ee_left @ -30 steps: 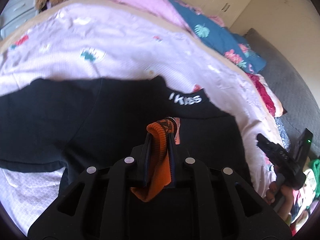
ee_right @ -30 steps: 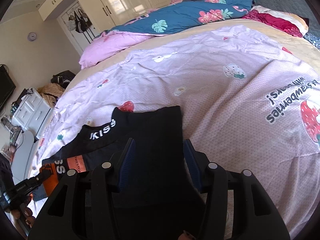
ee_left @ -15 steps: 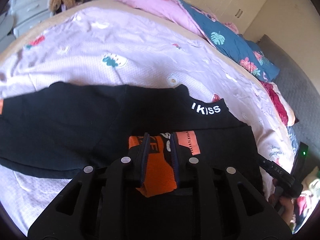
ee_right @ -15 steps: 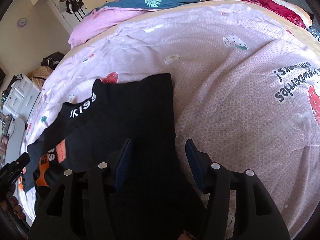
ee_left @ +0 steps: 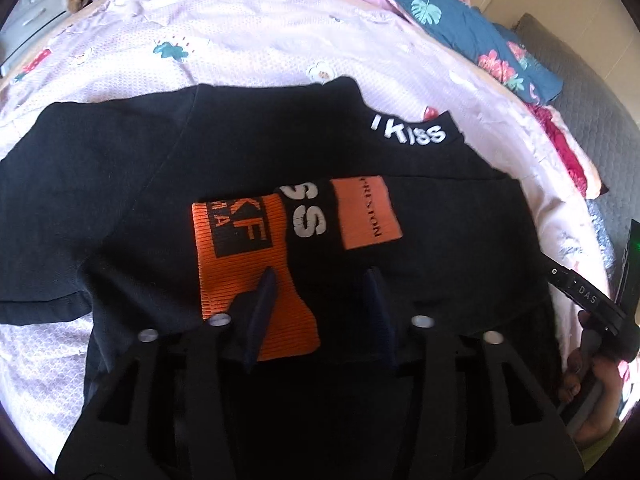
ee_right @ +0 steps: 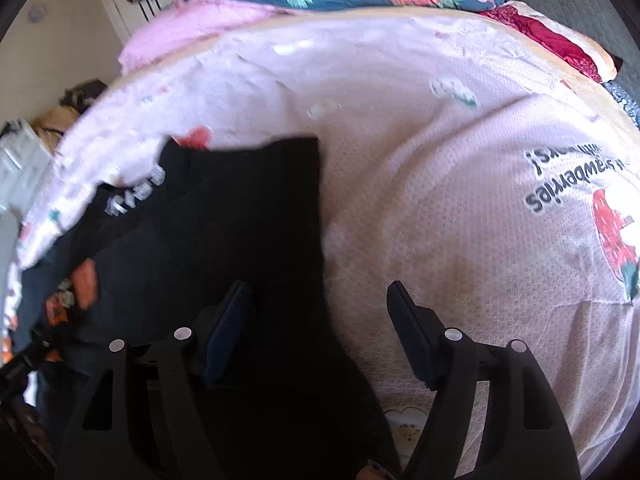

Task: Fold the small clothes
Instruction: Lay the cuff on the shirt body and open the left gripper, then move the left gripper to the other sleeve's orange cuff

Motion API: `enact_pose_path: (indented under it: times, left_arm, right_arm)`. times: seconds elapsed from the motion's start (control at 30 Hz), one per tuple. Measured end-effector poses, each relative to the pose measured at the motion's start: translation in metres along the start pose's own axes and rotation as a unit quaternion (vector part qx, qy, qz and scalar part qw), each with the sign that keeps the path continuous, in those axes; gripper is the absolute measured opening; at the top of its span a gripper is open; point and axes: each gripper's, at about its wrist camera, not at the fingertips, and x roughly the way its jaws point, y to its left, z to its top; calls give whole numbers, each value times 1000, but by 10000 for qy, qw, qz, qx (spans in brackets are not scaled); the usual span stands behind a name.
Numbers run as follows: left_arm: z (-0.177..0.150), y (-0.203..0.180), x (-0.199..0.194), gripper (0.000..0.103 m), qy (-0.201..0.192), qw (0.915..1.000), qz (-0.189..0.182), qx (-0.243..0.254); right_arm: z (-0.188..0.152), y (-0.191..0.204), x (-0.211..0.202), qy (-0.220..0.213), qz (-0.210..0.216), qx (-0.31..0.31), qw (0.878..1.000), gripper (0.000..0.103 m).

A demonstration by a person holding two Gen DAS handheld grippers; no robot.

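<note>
Left wrist: left tongs opening, jaws apart over black garment lying on bed, orange cuff under the left jaw, nothing clamped. Right wrist: right tongs opening, apart, straddling the garment's right edge, not gripping

The black cotton garment shows white "KISS" on its collar band near the far edge of the bed. Its orange ribbed cuff bears black letters, seemingly "KF"; beside it stand white "SS" and an orange patch reading "PRINSTON", perhaps. The pink printed bedsheet reads "strawberries", upside down, toward its right edge.
</note>
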Motion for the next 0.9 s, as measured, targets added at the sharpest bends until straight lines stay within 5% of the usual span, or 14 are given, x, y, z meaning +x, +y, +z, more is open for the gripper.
enact_pose_path:
  times: [0.17, 0.43, 0.9]
  left_arm:
    - [1, -2, -16, 57, -207, 9996, 160, 72]
    - [8, -5, -44, 92, -657, 9957, 646, 105]
    - [4, 19, -83, 94, -1100, 9902, 799, -318]
  right_arm:
    - [2, 14, -19, -337, 276, -211, 9988, 86]
    - [4, 30, -45, -708, 696, -399, 9943, 98]
    - [-2, 68, -71, -1134, 958, -822, 9855, 98]
